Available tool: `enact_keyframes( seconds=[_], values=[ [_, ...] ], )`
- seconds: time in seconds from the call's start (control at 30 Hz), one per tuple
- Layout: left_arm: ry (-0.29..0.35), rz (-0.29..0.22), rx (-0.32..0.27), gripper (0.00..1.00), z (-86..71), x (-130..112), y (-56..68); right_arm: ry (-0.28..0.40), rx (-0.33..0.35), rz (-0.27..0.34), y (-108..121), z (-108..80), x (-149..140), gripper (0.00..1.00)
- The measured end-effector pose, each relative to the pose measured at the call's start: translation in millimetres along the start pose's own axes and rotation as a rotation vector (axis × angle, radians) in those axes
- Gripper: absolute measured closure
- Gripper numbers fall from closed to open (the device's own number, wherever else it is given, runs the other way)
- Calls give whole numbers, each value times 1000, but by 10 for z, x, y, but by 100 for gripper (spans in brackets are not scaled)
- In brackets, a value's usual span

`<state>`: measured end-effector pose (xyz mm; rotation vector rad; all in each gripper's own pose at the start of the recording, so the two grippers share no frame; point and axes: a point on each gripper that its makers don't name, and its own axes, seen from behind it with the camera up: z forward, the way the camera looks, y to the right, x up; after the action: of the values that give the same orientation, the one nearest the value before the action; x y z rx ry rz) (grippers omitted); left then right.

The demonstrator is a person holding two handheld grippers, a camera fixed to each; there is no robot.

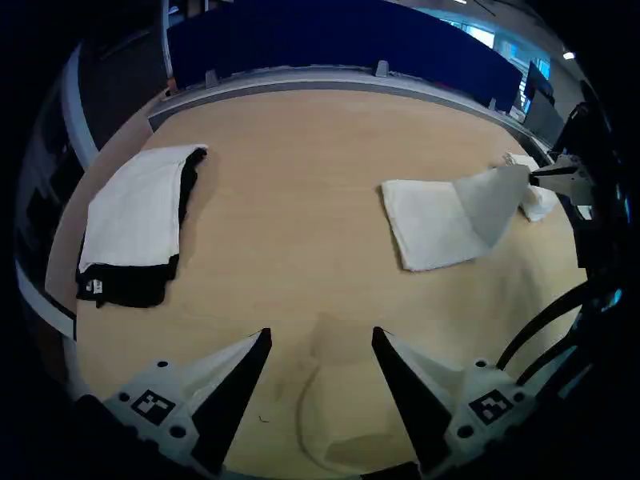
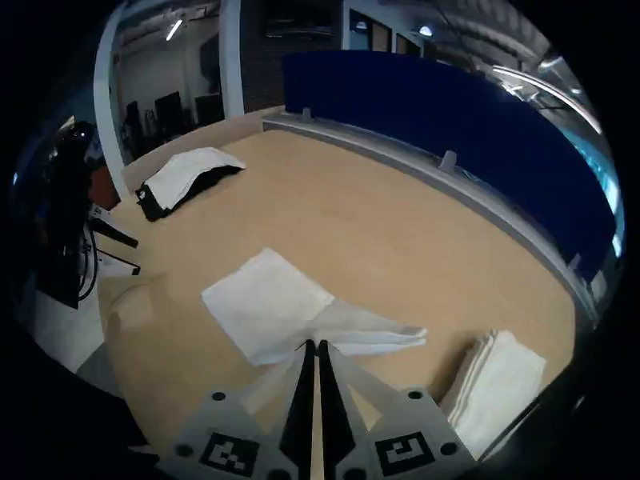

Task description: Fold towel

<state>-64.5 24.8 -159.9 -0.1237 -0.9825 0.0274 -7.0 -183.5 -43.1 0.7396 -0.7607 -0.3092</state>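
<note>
- Towel (image 1: 428,228) (image 2: 264,308), a white rectangular cloth, lies near the middle of a light wooden table (image 1: 304,152) (image 2: 376,216), mostly flat.
- In the left gripper view its long axis runs left to right. The left end lies flat on the wood, and the right end rises as a grey-shaded flap that points to the right.
- Right gripper (image 2: 312,346) (image 1: 560,176) is clenched on that raised end, with both fingers pressed together and the cloth edge pinched at their tips.
- In the right gripper view the flat part spreads away from the fingertips toward the left, and a creased fold trails off to the right.
- Left gripper (image 1: 320,336) hangs above bare wood on the near side, well apart from the towel, its two dark fingers spread wide and grasping nothing.
- A folded white cloth on top of a black cloth (image 1: 136,228) (image 2: 188,176) rests at the far left of the table.
- A stack of folded white towels (image 2: 496,384) (image 1: 534,198) sits just beyond the raised end.
- A dark blue partition panel (image 1: 336,40) (image 2: 448,104) stands along the table's far edge.
</note>
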Motion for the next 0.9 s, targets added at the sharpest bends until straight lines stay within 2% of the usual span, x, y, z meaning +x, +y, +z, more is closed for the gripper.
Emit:
enact_keyframes(
  seconds=[0.5, 0.9],
  values=[
    [23, -50, 11, 7, -38, -52, -125, -1, 105, -113, -541, 447, 385, 96],
    [33, -78, 12, 7, -80, -102, -142, -29, 197, -178, -1019, 956, 384, 96]
  ],
)
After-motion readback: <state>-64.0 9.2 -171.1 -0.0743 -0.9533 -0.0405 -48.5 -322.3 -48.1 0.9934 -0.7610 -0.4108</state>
